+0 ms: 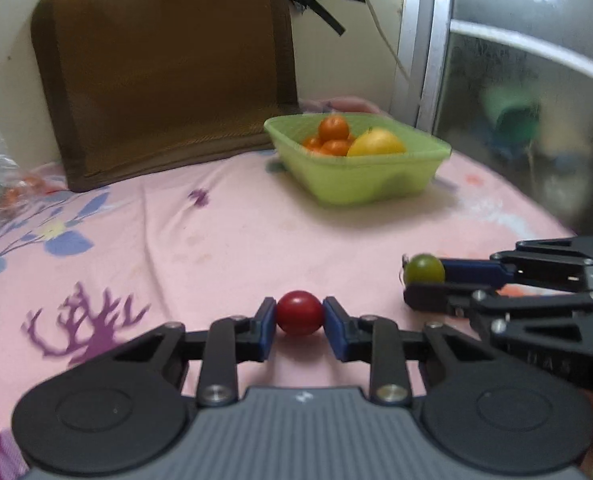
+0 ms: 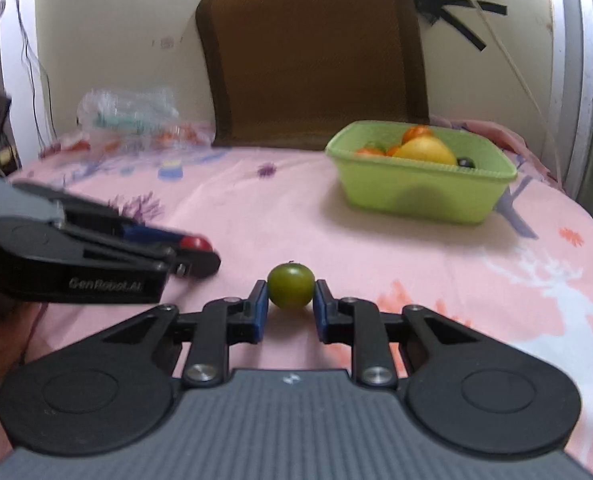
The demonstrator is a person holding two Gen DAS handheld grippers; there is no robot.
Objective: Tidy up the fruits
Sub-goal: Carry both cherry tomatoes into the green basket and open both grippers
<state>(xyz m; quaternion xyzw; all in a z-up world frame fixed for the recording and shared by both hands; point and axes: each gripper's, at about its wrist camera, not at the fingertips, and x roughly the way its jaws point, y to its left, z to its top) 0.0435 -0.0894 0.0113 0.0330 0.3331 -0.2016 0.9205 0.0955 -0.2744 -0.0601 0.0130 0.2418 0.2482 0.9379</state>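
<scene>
Where the pink printed cloth (image 1: 224, 240) spreads soft and slightly creased, a pale green plastic basket (image 2: 416, 196) sits with rounded corners and a flared rim, its walls faintly translucent. Inside the basket lie several small glossy orange fruits (image 1: 333, 128), a larger smooth yellow fruit (image 1: 378, 143) and, seen from the right wrist, one small dark round fruit (image 2: 466, 162) against the basket's right wall. Behind the basket and to its left, a brown woven cushion (image 1: 164, 64) with a darker border leans on the cream wall, and farther left of the basket is a crumpled clear plastic bag (image 2: 132, 114).

Well in front of the basket, the left gripper (image 1: 299, 314) is clenched on a small red tomato (image 1: 299, 312), round and shiny, its blue pads (image 1: 266, 330) pressing both sides. To the right of that tomato, nearer than the basket, the right gripper (image 2: 290, 300) is likewise clamped on a small green tomato (image 2: 290, 286), smooth, olive-toned, with a tiny stem stub on top. Both tomatoes sit at the fingertips just above the cloth.
</scene>
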